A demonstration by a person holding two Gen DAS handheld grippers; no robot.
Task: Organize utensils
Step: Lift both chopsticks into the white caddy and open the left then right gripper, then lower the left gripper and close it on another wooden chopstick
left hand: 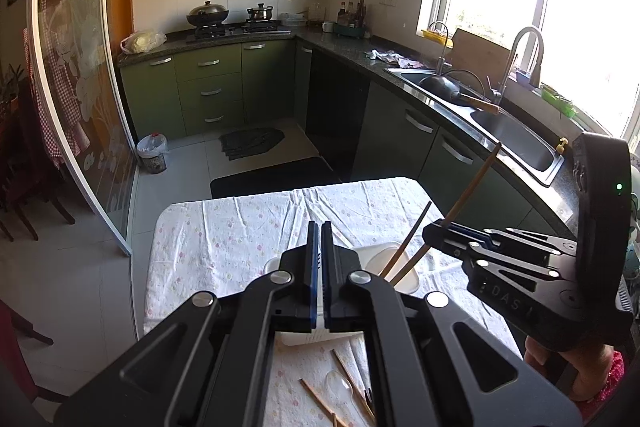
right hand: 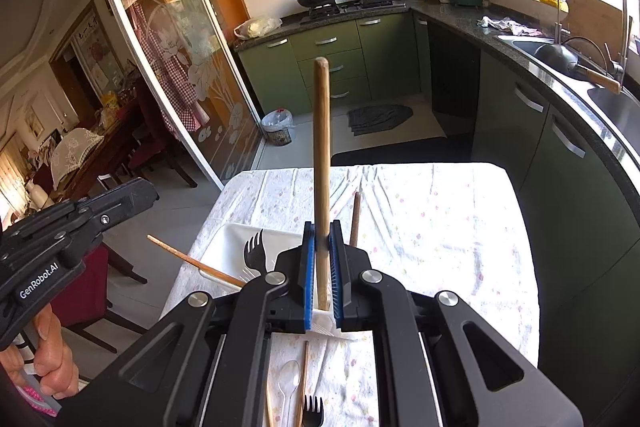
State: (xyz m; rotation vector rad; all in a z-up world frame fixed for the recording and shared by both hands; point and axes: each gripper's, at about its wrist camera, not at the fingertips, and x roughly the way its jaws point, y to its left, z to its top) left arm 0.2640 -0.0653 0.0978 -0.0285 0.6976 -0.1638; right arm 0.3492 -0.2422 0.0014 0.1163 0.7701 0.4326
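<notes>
The right gripper [right hand: 323,247] pinched one wooden chopstick [right hand: 321,147] between its blue pads, and the chopstick stood nearly upright, its upper end pointing toward the green kitchen cabinets [right hand: 332,67]. In the left wrist view the same gripper [left hand: 436,227] was seen from the side, with the chopstick [left hand: 474,183] slanting up out of it, above the white utensil tray [left hand: 384,259].

The left gripper [left hand: 320,239] had its jaws pressed together with nothing between them, and it hung over the near part of the tray. A hand [right hand: 52,355] held its handle at the lower left of the right wrist view.

The tray [right hand: 224,243] lay on a table covered with a white flowered cloth [right hand: 420,227]. Inside it were a black plastic fork [right hand: 254,253] and a chopstick [right hand: 192,261] that leaned out over the left rim. Another, darker chopstick [right hand: 355,219] rose just to the right of the right gripper.

On the cloth in front of the tray, close to the cameras, there lay a clear plastic spoon [right hand: 289,379], a second black fork [right hand: 313,409] and some loose chopsticks [right hand: 303,379].
</notes>
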